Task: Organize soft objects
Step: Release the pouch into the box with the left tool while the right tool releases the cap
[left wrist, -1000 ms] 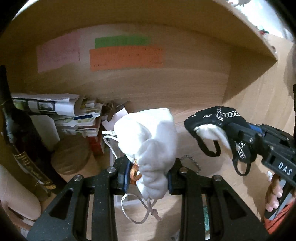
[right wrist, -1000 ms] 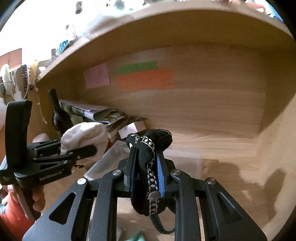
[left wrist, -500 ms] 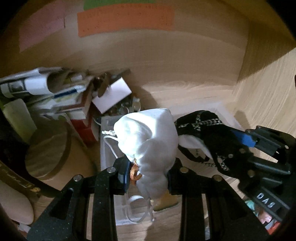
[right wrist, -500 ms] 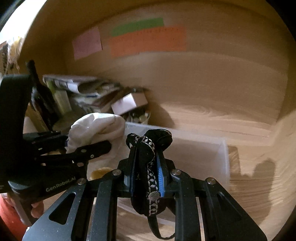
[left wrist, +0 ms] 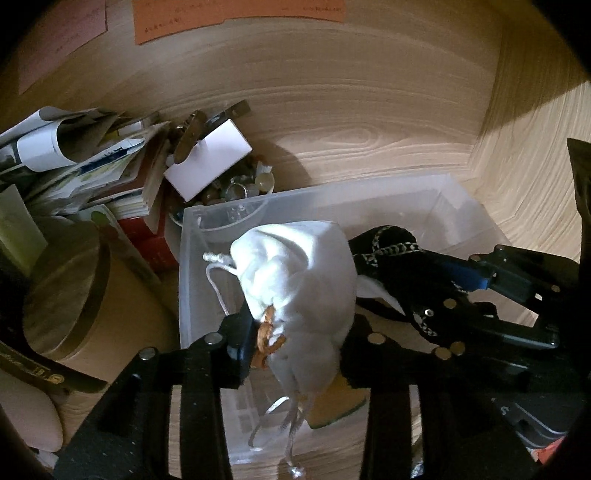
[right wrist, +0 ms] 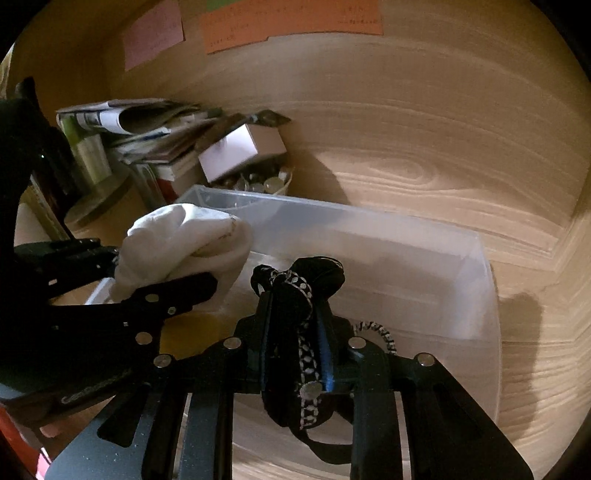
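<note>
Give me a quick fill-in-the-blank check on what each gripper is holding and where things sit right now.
1. The left gripper is shut on a ____ drawstring pouch.
2. The right gripper is shut on a ____ fabric item with patterned trim.
3. Both soft items hang over a clear plastic ____.
4. The sticky note on the back wall, right of the pink one, is ____.

Missing words: white; black; bin; orange

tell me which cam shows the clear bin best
The right wrist view: the bin shows its far wall, right side and most of its interior beyond the tongs. In the left wrist view the bin shows its left wall and back corner, but the white pouch and the right tongs cover the middle.
</note>
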### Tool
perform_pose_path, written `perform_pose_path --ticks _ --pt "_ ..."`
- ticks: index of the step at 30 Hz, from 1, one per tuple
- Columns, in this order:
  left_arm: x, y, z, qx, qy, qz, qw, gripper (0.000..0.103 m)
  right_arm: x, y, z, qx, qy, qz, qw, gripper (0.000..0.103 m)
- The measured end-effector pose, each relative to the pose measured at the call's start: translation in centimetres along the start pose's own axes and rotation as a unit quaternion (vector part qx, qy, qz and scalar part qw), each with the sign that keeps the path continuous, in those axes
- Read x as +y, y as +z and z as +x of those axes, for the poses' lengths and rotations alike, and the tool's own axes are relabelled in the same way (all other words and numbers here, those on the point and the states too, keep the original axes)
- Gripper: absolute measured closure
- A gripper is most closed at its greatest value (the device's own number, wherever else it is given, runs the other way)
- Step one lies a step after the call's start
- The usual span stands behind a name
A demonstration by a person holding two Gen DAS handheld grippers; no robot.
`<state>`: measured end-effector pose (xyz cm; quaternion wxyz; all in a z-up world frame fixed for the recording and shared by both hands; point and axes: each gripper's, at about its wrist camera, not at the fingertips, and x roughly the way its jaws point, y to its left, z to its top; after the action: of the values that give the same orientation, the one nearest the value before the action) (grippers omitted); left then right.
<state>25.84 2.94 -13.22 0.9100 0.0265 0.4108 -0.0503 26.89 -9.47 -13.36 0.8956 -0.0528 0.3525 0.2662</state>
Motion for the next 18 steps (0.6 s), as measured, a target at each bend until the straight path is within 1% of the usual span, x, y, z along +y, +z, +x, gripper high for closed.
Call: perform_pose_path --ticks 3,5,7,11,14,16,17,18 --pt "0.2 0.2 -0.2 -0.005 0.007 -0.008 0.9999 0.059 0.1 -0.1 -0.2 0.000 -0.010 -0.007 1.000 0.079" --pt "0.6 0.2 -0.7 -0.010 0.008 -0.014 0.9998 0.055 0.1 -0.1 -0.4 0.001 -0.013 -0.007 1.000 0.073" --pt "0.9 0.1 -1.4 -0.016 0.006 -0.019 0.9997 0.047 -0.1 0.0 -0.7 0.001 -0.007 0.000 1.000 0.065" --pt "1.0 0.0 -3.1 -0.035 0.007 -0.016 0.9992 0.045 -0.4 0.4 -1.9 -0.012 -0.003 0.006 1.000 0.064" --pt "0.9 -0.2 -4.8 -0.053 0.010 -0.011 0.9985 0.040 -0.2 0.7 -3.4 -0.032 -0.007 0.002 0.999 0.054" --pt "0.7 -0.3 -5.9 -0.066 0.012 -0.009 0.9977 0.031 0.0 0.8 -4.9 -0.052 -0.011 -0.003 0.999 0.046" --pt "0.6 -0.5 -6.6 -0.074 0.015 -0.008 0.9971 0.028 0.1 0.8 -5.7 -0.061 -0.013 -0.005 0.998 0.044" --pt "0.4 -0.7 -7.3 -0.081 0.021 -0.007 0.9964 0.021 0.3 0.8 -6.4 -0.070 -0.015 -0.009 0.997 0.041"
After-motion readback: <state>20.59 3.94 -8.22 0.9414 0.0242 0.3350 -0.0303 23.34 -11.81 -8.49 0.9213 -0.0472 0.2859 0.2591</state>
